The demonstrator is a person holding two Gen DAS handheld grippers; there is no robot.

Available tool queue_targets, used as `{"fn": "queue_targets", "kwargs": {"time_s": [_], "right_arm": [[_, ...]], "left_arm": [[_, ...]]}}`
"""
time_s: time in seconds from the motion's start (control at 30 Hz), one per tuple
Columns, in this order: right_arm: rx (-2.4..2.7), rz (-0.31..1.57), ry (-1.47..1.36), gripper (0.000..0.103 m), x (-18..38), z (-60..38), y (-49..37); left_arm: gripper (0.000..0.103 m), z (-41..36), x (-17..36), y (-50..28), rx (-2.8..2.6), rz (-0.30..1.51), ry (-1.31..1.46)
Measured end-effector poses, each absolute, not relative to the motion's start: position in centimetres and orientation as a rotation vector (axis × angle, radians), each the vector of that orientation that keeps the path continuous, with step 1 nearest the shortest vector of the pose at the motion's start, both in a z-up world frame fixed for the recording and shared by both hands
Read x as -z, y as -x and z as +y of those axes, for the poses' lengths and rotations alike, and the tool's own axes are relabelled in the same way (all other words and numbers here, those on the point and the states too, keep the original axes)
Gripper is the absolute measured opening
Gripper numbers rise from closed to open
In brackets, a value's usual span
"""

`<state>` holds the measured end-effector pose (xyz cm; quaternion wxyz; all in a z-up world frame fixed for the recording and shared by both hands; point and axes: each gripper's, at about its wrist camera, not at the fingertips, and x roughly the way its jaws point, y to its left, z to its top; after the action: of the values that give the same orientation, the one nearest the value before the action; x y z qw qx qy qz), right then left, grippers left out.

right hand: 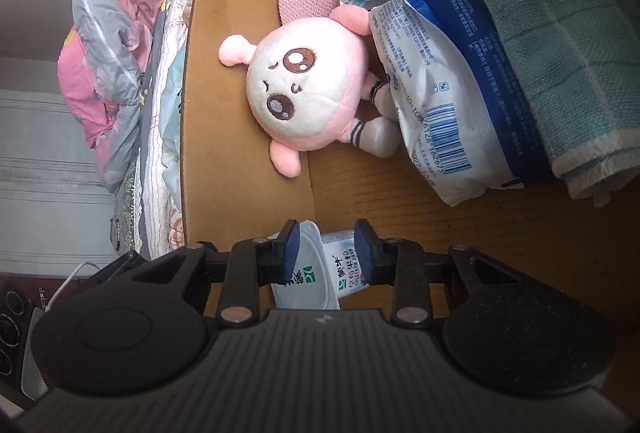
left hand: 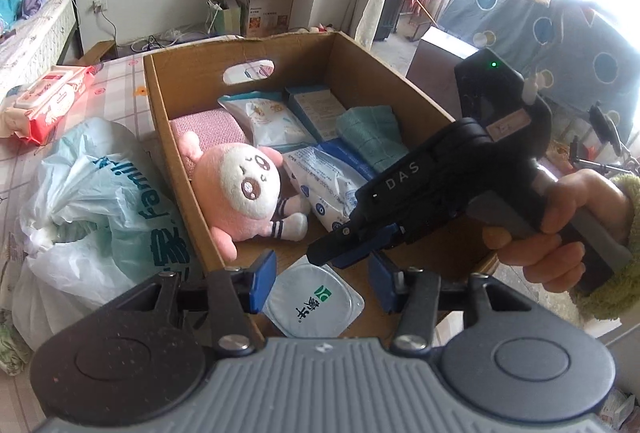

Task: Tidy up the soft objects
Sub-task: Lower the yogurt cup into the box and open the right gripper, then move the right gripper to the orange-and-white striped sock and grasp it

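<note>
An open cardboard box (left hand: pixel 172 101) (right hand: pixel 232 13) holds a pink-and-white plush doll (left hand: pixel 240 185) (right hand: pixel 304 93), a blue-and-white wipes pack (left hand: pixel 324 181) (right hand: pixel 440 93), a teal towel (left hand: pixel 372 133) (right hand: pixel 540 13), a pink cloth (left hand: pixel 208 129) and a cotton-swab pack (left hand: pixel 272 117). My right gripper (right hand: pixel 327 253) (left hand: pixel 332 253) is shut on a white yoghurt cup (right hand: pixel 342 257) (left hand: pixel 316 301), low over the box's near floor. My left gripper (left hand: pixel 323 283) hovers open just above the cup's lid, with its pads off the cup.
A light plastic shopping bag (left hand: pixel 100 201) lies against the box's left wall, and a red wipes pack (left hand: pixel 52 97) lies further left on the checked sheet. A hand (left hand: pixel 560 221) holds the right gripper at the box's right side. Crumpled quilts (right hand: pixel 112 33) lie beyond the box.
</note>
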<state>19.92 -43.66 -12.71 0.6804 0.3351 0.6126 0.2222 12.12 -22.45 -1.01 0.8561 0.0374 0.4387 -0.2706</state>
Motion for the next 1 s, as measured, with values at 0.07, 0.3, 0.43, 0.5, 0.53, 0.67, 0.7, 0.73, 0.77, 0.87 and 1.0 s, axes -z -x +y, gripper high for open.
{"fn": "queue_targets", "kwargs": {"time_s": [0.07, 0.3, 0.43, 0.5, 0.53, 0.67, 0.7, 0.73, 0.77, 0.87, 1.0], "right_arm": [[-0.503, 1.372, -0.736, 0.03, 12.4, -43.5, -19.8], [-0.503, 1.392, -0.71, 0.032, 12.0, -43.5, -20.3], [-0.479, 1.346, -0.695, 0.034, 10.7, -43.7, -20.2], [-0.468, 1.301, -0.682, 0.039, 9.5, -43.8, -20.0], [-0.466, 1.267, -0.672, 0.041, 8.7, -43.8, -19.7], [-0.495, 1.133, -0.608, 0.051, 5.0, -43.0, -18.2], [-0.5, 1.106, -0.591, 0.054, 4.3, -42.5, -17.9], [-0.508, 1.077, -0.573, 0.054, 3.5, -42.0, -17.5], [-0.517, 1.054, -0.557, 0.055, 2.9, -41.4, -17.2], [-0.558, 1.023, -0.531, 0.057, 1.6, -39.5, -16.6], [-0.62, 1.028, -0.507, 0.058, 0.6, -36.0, -16.5]], "left_arm": [[0.053, -21.8, 0.2, -11.7, 0.557, 0.888, -0.064], [0.059, -16.8, -2.5, -9.3, 0.438, 0.783, 0.003], [0.066, -12.9, -3.2, -7.9, 0.328, 0.735, 0.037], [0.068, -11.2, -3.2, -7.2, 0.274, 0.725, 0.051], [0.07, -10.1, -3.3, -6.7, 0.241, 0.721, 0.059], [0.076, -7.1, -2.9, -5.1, 0.132, 0.715, 0.065], [0.077, -6.4, -2.8, -4.7, 0.107, 0.717, 0.065], [0.078, -5.7, -2.7, -4.4, 0.092, 0.722, 0.064], [0.078, -5.1, -2.6, -4.2, 0.079, 0.727, 0.062], [0.078, -3.3, -2.4, -3.2, 0.039, 0.72, 0.048], [0.078, -1.8, -1.8, -2.4, 0.011, 0.726, -0.012]]}}
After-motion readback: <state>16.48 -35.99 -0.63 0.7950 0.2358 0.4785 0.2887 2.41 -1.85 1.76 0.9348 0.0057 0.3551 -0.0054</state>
